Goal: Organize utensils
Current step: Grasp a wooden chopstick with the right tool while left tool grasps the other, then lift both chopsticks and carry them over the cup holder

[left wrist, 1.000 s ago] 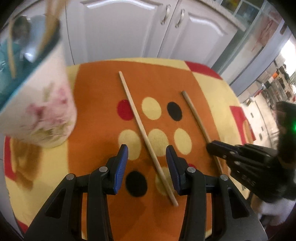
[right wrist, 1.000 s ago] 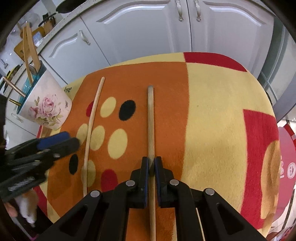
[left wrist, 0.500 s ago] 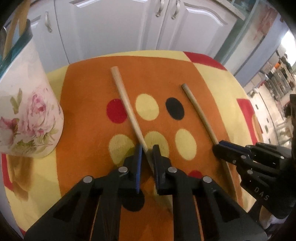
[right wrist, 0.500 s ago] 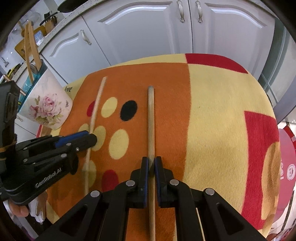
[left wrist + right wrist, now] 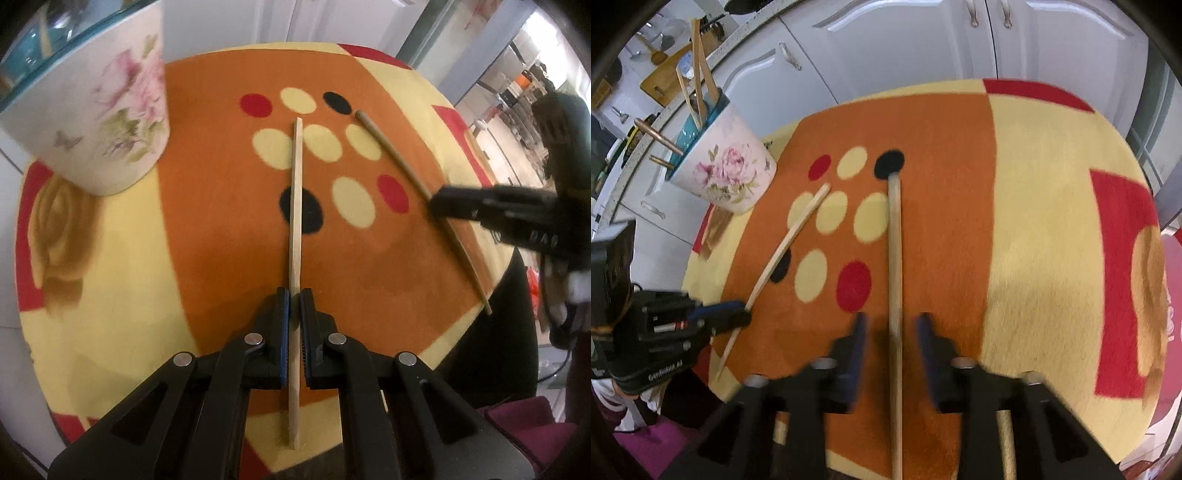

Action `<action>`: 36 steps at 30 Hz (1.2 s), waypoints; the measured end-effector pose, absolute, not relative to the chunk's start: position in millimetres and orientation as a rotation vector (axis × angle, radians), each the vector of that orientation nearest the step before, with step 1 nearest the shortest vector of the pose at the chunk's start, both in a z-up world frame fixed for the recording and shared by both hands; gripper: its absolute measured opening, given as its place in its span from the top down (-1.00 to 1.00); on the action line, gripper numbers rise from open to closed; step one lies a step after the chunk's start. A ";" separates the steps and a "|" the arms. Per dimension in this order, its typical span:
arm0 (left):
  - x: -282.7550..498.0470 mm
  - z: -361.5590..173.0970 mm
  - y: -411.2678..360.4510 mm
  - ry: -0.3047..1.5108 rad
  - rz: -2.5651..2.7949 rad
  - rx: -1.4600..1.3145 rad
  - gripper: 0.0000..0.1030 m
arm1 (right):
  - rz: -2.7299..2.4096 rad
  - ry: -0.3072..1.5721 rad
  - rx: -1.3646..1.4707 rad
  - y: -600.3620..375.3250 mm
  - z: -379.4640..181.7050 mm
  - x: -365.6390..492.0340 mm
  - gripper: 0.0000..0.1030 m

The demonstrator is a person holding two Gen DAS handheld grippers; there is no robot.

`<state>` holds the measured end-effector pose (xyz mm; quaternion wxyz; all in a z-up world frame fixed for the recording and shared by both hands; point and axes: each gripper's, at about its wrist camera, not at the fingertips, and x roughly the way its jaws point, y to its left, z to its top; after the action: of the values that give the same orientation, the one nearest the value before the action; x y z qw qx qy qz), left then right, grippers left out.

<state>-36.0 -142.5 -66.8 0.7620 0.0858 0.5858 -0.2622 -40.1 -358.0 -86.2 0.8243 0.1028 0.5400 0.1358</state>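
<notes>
A pale wooden chopstick (image 5: 296,206) runs straight ahead between the pads of my left gripper (image 5: 294,295), whose jaws are closing and pinch it near its back end. A darker brown chopstick (image 5: 894,240) lies on the patterned cloth (image 5: 1034,221). It passes between the fingers of my right gripper (image 5: 892,321), whose jaws are opening and stand clear of it on both sides. The right wrist view shows the left gripper (image 5: 738,314) gripping the pale chopstick (image 5: 792,240). In the left wrist view the right gripper (image 5: 439,203) sits over the brown chopstick (image 5: 391,151).
A white floral cup (image 5: 727,173) with a teal inside stands at the cloth's far left, also large in the left wrist view (image 5: 99,122). Wooden utensils (image 5: 698,85) stick out of it. White cabinet doors (image 5: 905,48) stand behind the table. The cloth's near edge drops off just below both grippers.
My left gripper closed on the pale chopstick and turned it to lie along its fingers. My right gripper opened off the brown chopstick, which now lies nearer the front edge.
</notes>
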 end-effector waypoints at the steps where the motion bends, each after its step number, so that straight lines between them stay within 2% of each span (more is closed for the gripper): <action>1: -32.1 -64.5 -142.6 1.265 -0.562 0.186 0.88 | 0.286 1.143 0.212 -355.6 -83.0 -35.4 0.38; 4: -20.2 -56.1 -145.9 1.228 -0.539 0.163 0.72 | 0.268 1.125 0.183 -347.4 -78.8 -17.7 0.38; 6: -9.2 -52.1 -154.3 1.204 -0.548 0.139 0.54 | 0.260 1.122 0.174 -342.5 -79.5 -4.0 0.38; 8: 0.5 -51.0 -166.4 1.179 -0.541 0.147 0.47 | 0.254 1.124 0.152 -337.0 -81.1 7.0 0.38; 12: 18.1 -58.3 -188.3 1.156 -0.526 0.200 0.46 | 0.241 1.137 0.119 -330.7 -87.0 23.5 0.38; 19: 27.3 -68.4 -203.4 1.126 -0.495 0.291 0.46 | 0.247 1.124 0.077 -328.3 -90.5 34.6 0.71; 25: 26.7 -69.2 -205.6 1.113 -0.489 0.316 0.46 | 0.257 1.123 0.065 -331.2 -89.9 35.6 0.84; 28: 25.9 -70.2 -210.3 1.097 -0.491 0.328 0.56 | 0.268 1.121 0.074 -332.8 -87.4 33.4 0.84; 29: 25.0 -70.1 -212.0 1.090 -0.504 0.332 0.78 | 0.273 1.116 0.084 -334.4 -85.1 32.8 0.84; 30: 25.2 -70.4 -215.3 1.086 -0.511 0.341 0.91 | 0.278 1.106 0.099 -338.1 -80.9 30.2 0.84; 36: 25.4 -47.7 -193.3 1.119 -0.568 0.183 0.92 | 0.322 1.020 0.195 -357.0 -41.5 11.2 0.85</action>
<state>25.4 -193.3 -47.7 0.8055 0.0856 0.5228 -0.2654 11.2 -357.0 -41.5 0.8558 0.0926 0.4853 0.1533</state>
